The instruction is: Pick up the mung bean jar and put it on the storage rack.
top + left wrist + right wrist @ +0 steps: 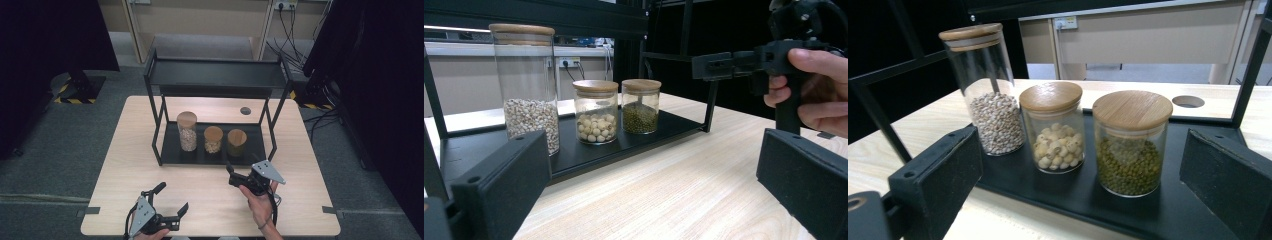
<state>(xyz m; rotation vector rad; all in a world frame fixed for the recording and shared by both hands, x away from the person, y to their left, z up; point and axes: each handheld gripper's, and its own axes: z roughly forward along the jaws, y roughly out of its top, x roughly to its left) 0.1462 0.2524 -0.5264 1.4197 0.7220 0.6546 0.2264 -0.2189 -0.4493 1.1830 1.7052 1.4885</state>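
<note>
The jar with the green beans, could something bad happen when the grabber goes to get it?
Maybe. The green bean jar stands close beside the middle jar, so the open right gripper might bump that one. Both are glass and could tip or slip. The shelf's post stands near the jar's other side, so the gripper might hit it too.

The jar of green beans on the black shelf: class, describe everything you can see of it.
The short clear glass jar of green beans is a round cylinder capped by a flat round light wooden lid, shut. Small dark green beans fill roughly its lower half. It stands upright on the bottom tray of the black metal rack, rightmost of three jars in the high view, apart from its neighbour. The open right claw faces it without touching.
</note>
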